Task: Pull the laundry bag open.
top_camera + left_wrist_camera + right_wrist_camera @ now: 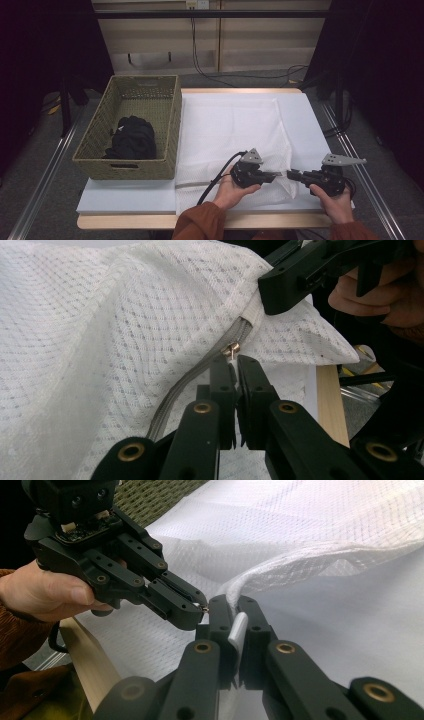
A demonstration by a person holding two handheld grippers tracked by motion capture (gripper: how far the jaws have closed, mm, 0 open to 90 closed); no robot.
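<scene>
A white mesh laundry bag (230,125) lies flat on the padded table, its near right corner lifted between my two grippers. My left gripper (276,174) is shut on the small brass zipper pull (231,350) at the end of the grey zipper (197,374). In its own view the jaws (234,361) stand pressed together. My right gripper (290,174) faces it tip to tip. It is shut on the bag's white seam end (238,627) just past the zipper. The right gripper view has the left gripper (199,611) close at the left.
A woven basket (100,167) stands at the table's left with a black garment (131,137) inside. A white mat (125,197) covers the table, and the wooden front edge (150,220) runs along the person's side. Cables trail on the floor behind.
</scene>
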